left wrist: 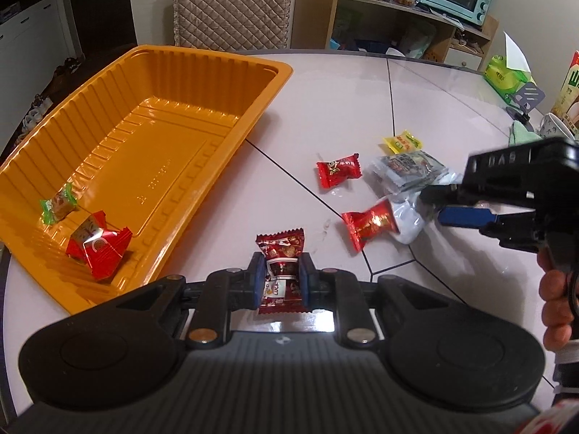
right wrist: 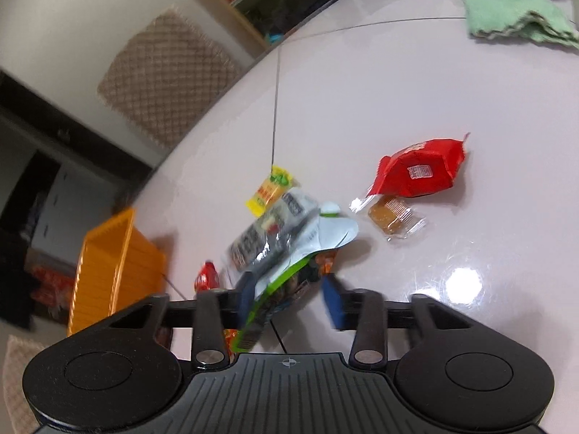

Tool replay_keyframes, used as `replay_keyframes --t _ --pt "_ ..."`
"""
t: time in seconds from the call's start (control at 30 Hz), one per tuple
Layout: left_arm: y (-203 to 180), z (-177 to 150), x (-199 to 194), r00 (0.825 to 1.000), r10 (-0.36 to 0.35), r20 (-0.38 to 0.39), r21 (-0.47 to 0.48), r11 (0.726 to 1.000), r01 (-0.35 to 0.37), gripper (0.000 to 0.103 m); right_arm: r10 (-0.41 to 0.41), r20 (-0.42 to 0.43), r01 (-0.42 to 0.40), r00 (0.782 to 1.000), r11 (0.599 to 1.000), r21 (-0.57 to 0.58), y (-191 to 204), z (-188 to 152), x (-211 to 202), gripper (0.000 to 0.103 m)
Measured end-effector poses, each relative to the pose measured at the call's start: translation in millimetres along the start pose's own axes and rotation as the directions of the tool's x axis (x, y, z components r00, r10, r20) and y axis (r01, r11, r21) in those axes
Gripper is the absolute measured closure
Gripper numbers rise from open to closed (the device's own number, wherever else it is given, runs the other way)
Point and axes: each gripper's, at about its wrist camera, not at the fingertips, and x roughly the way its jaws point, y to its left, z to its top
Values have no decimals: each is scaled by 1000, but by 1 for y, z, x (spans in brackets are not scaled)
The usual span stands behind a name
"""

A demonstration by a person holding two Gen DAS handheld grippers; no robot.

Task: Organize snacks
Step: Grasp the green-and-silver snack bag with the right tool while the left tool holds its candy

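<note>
My left gripper [left wrist: 280,278] is shut on a dark red snack packet [left wrist: 280,249], held just off the near right corner of the orange tray [left wrist: 202,166]. A green-wrapped candy [left wrist: 58,206] and a red one [left wrist: 97,249] lie in the tray. My right gripper [right wrist: 289,300] has both blue pads against a buckled white and green packet [right wrist: 289,282]. It enters the left wrist view as the right gripper [left wrist: 432,205] at the white packet [left wrist: 407,222]. Loose on the table are two red candies [left wrist: 338,171] [left wrist: 369,222], a yellow candy [right wrist: 271,190] and a grey packet [right wrist: 267,231].
A larger red packet [right wrist: 419,173] and a clear-wrapped brown biscuit [right wrist: 394,218] lie right of the pile. A green cloth [right wrist: 517,11], a green tissue box [left wrist: 506,76], a carton [left wrist: 570,90] and a cup [left wrist: 553,126] stand at the far right. A person's hand [left wrist: 553,307] holds the right gripper.
</note>
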Motion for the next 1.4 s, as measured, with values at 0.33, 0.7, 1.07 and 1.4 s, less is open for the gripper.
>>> replay_keyframes --t 0.33,0.7,1.07,1.4 --pt "-4 -5 -8 1000 -21 -1 12 1000 21 85 -54 -100 21 994 952 -305 -10 -5 -37 86" --pt "-7 -18 -17 999 -44 -19 10 999 45 85 -143 -149 34 978 824 -565 -24 -28 -77 86" --pt "-4 -18 -26 999 -38 -3 4 999 38 85 -131 -12 113 991 893 -436 2 -39 -51 38" --pt "2 -16 -31 999 -37 10 -4 999 37 85 -234 52 230 971 848 -478 16 -48 -23 66"
